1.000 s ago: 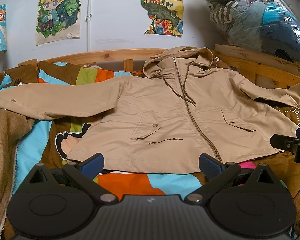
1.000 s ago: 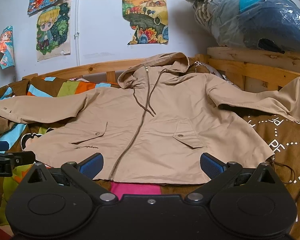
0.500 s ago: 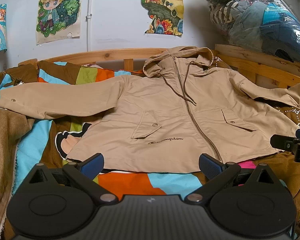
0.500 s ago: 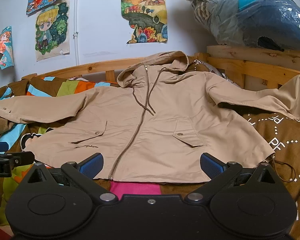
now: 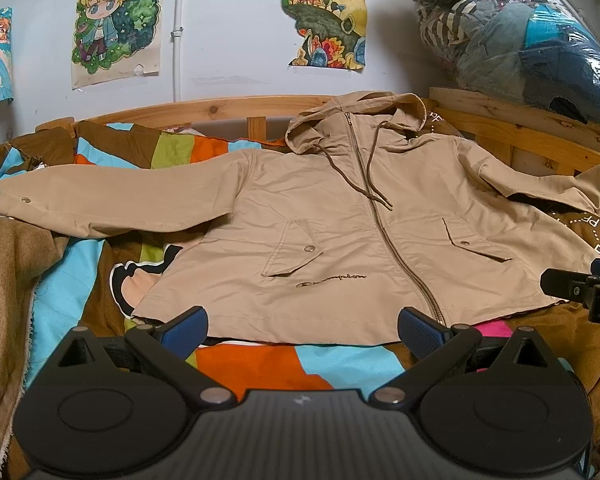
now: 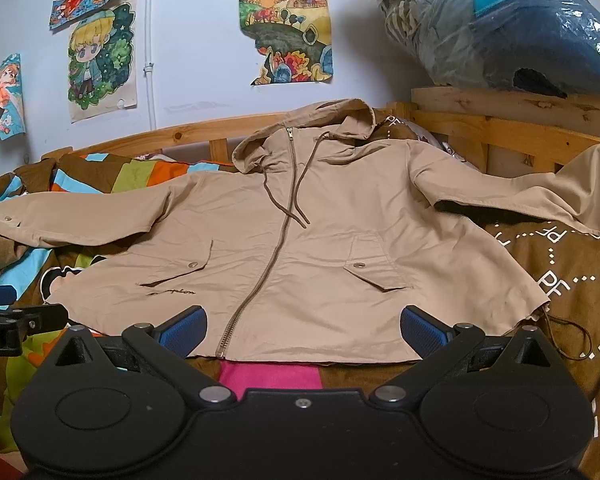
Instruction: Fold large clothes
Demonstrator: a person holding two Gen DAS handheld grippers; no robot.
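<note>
Looking along the left tongs [image 5: 302, 328], the tan hooded jacket [image 5: 340, 232] is lying face up and zipped on the bed's patchwork blanket [image 5: 260, 364], hood toward the wooden headboard [image 5: 204, 110] at the far edge; one sleeve [image 5: 112, 204] is stretching toward the bed's left edge; these tongs are hanging released and empty just short of the hem, and the right tongs [image 5: 580, 286] are poking in from the right edge; looking along the right tongs [image 6: 302, 330], spread wide and gripping nothing, the jacket [image 6: 320, 240] is filling the middle of the bed, its other sleeve [image 6: 520, 196] draping toward the right rail; the left tongs [image 6: 16, 312] are showing at the left. Judging by this, folding is only starting; the next move is probably calling for each tongs to pinch a sleeve or hem corner and carry it across the front.
</note>
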